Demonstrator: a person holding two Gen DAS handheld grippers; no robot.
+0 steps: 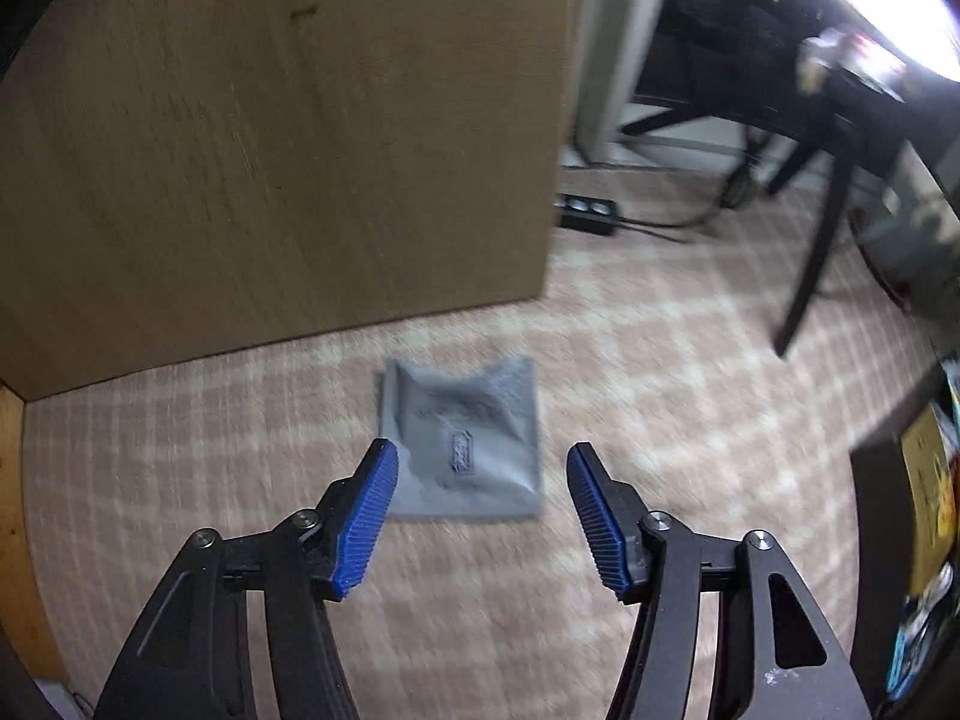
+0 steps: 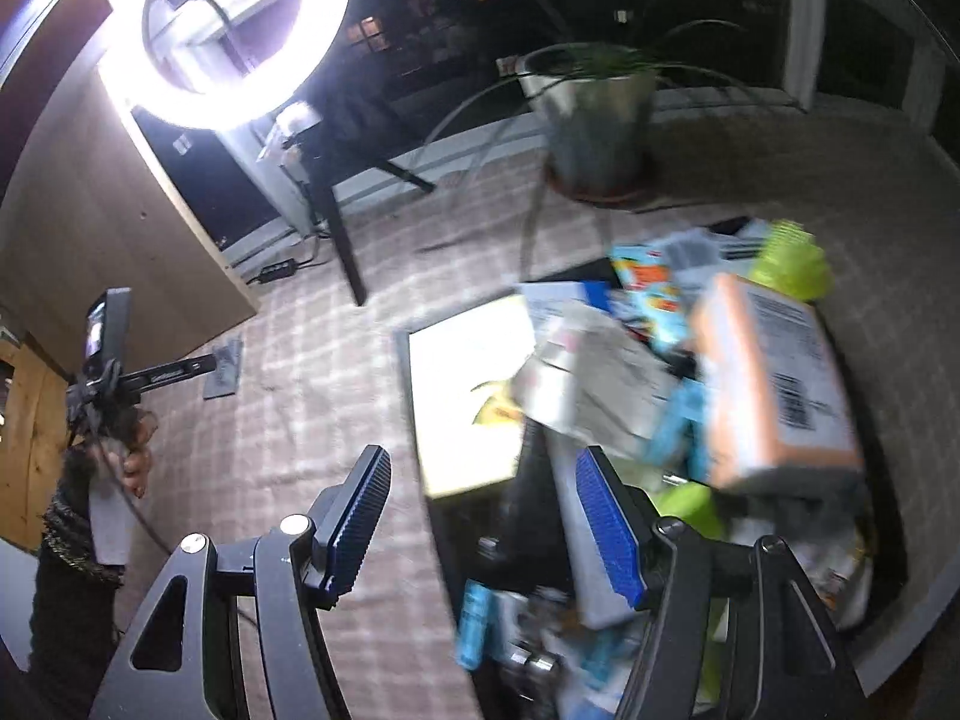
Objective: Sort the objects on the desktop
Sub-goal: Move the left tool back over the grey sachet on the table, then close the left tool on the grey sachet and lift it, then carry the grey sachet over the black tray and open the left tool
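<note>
One grey pouch (image 1: 465,441) beyond open left gripper (image 1: 483,516)

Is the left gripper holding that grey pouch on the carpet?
No. The left gripper stands open above the grey pouch, which lies flat on the carpet with neither blue pad pressing on it.

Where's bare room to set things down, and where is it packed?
Free: the checked carpet around the grey pouch, bordered by the wooden cabinet and the dark stand legs. Also the carpet strip between the left gripper and the low dark table. Crowded: that table, heaped with boxes, including an orange box.
</note>
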